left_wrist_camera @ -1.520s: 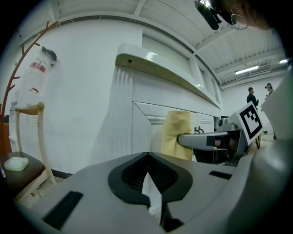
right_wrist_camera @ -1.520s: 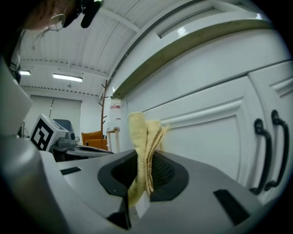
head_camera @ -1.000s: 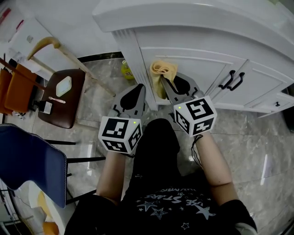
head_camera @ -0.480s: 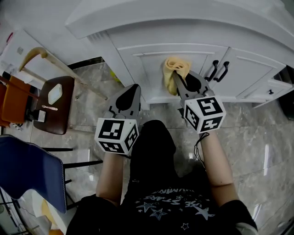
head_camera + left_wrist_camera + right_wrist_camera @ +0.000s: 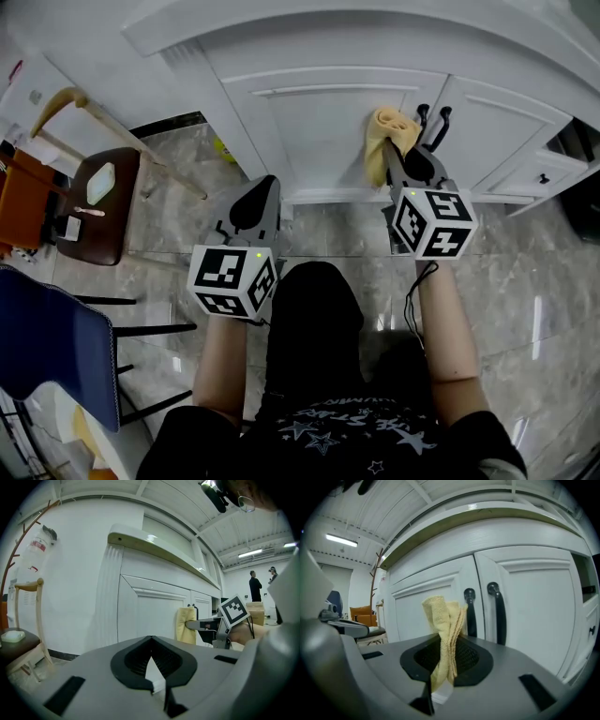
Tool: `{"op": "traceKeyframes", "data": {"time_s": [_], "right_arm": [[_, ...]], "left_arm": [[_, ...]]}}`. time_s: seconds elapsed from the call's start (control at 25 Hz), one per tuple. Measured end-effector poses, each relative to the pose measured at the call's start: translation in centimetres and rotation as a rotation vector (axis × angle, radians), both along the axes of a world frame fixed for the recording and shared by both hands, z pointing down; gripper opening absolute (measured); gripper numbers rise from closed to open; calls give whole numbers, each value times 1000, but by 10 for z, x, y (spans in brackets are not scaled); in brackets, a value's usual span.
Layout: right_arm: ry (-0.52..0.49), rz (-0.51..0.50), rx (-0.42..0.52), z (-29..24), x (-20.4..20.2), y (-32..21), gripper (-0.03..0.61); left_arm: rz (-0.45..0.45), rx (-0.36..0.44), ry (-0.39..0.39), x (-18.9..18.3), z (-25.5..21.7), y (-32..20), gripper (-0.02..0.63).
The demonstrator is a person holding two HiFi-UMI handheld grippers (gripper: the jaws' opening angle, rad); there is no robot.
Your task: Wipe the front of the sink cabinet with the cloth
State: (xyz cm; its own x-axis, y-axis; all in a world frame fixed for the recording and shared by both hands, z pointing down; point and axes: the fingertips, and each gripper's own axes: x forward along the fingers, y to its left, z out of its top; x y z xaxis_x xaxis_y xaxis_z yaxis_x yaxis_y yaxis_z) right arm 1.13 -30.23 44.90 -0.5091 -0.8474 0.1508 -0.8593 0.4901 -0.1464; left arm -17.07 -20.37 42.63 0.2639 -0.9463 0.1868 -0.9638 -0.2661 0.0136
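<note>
A person crouched on a marble floor (image 5: 525, 272) holds a yellow cloth (image 5: 387, 139) up to the white sink cabinet (image 5: 309, 117), just left of its two black door handles (image 5: 432, 122). The right gripper (image 5: 396, 161) has its jaws clamped on the cloth's lower folds, with a bunched tuft standing up past the tips. Whether the tuft actually touches the door cannot be told from any view. The left gripper (image 5: 263, 190) hangs lower, near the cabinet's base, with its jaws pressed together on nothing.

The cloth looks light, soft and limp, likely terry. It should flatten against the panel under gentle pressure and drag rather than slide. Gripped by its gathered middle, as here, it leaves only a small pad for wiping. A hold nearer one edge would probably free more of it.

No brand or label shows on cloth or cabinet. The cubes carry only black square markers, and the star print on the person's dark shirt (image 5: 347, 427) is too blurred to read.
</note>
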Motion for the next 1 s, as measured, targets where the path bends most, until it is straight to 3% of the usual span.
{"op": "traceKeyframes", "data": {"time_s": [0.44, 0.56, 0.84, 1.0], "right_arm": [[44, 52, 26, 6, 19, 14, 61], [38, -15, 41, 6, -8, 23, 61], [71, -285, 102, 19, -116, 48, 61], [77, -376, 92, 37, -165, 55, 61]], "left_arm": [[26, 46, 15, 9, 1, 21, 17], [24, 58, 12, 2, 2, 23, 17], [-16, 34, 10, -28, 17, 21, 17], [-16, 40, 20, -40, 22, 23, 17]]}}
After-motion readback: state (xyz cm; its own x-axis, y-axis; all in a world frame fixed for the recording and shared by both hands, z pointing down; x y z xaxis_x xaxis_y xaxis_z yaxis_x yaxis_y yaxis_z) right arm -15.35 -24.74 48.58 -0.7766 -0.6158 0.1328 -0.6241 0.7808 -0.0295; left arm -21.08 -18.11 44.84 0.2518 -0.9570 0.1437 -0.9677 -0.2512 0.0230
